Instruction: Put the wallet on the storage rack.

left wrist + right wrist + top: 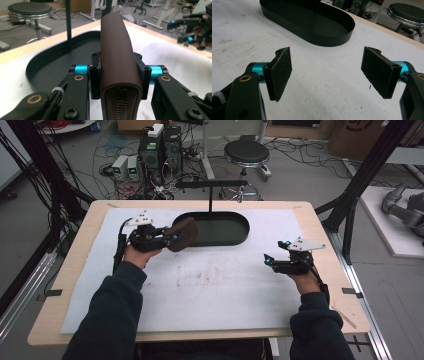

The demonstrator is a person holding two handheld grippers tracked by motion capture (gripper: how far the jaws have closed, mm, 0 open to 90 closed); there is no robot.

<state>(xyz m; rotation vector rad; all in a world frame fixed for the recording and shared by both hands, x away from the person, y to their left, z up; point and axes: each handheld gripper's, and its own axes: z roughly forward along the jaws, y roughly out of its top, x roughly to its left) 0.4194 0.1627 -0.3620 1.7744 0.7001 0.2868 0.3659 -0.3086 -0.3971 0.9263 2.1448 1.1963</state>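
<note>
Dark sleeves (115, 320) reach over the counter (75, 265). Left claw (172, 238) squeezes a brown zip pouch (181, 234) beside the black tray (225, 232), maybe to drop it in. Right claw (268, 260) waits wide apart, empty

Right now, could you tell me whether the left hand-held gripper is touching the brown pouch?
Touching. The left gripper view shows the left hand-held gripper with both jaws pressed flat against the sides of the brown pouch, no gap.
</note>
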